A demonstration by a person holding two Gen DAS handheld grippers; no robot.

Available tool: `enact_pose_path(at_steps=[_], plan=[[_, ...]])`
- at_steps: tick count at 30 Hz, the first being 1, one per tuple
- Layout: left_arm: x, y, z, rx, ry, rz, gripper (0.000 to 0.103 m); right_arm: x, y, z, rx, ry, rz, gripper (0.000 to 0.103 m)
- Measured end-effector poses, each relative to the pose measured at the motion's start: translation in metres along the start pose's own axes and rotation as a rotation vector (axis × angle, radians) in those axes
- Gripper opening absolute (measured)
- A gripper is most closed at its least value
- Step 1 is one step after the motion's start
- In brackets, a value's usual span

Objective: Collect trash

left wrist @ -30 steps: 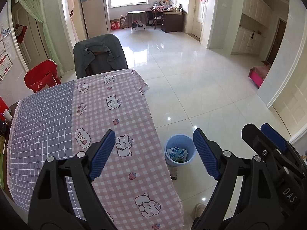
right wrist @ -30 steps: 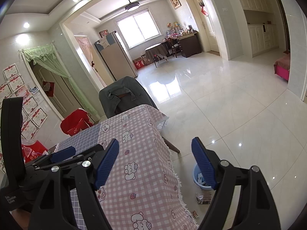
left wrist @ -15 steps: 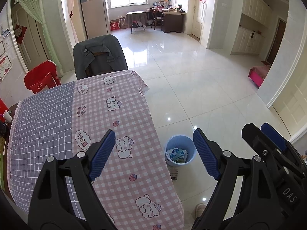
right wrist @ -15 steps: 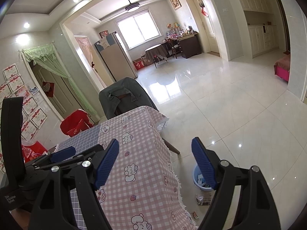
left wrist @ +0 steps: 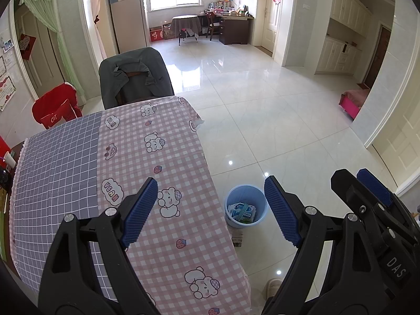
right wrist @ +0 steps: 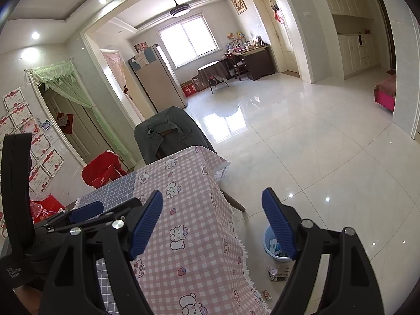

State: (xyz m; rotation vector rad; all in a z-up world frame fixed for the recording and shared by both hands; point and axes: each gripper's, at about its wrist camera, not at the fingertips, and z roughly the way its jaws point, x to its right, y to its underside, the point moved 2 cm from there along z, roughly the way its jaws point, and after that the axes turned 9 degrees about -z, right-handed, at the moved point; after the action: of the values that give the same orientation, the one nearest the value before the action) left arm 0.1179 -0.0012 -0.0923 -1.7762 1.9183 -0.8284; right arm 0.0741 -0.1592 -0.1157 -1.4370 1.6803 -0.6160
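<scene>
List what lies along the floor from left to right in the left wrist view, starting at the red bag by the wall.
Red bag → chair draped with a grey jacket → table with the checked cloth → blue bin → pink bed.

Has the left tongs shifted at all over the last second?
No. The left tongs frame the blue bin and the table edge just as before, open and empty.
</scene>
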Motion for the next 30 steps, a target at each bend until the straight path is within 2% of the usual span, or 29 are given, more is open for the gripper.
enact_pose_path(at_steps=[30], plan=[[-0.0003, -0.0026, -0.0015, 0.003, -0.003, -0.006, 0.082, -0.0030, -0.0011, -0.0018, 0.000, -0.001, 0.000, 0.077]])
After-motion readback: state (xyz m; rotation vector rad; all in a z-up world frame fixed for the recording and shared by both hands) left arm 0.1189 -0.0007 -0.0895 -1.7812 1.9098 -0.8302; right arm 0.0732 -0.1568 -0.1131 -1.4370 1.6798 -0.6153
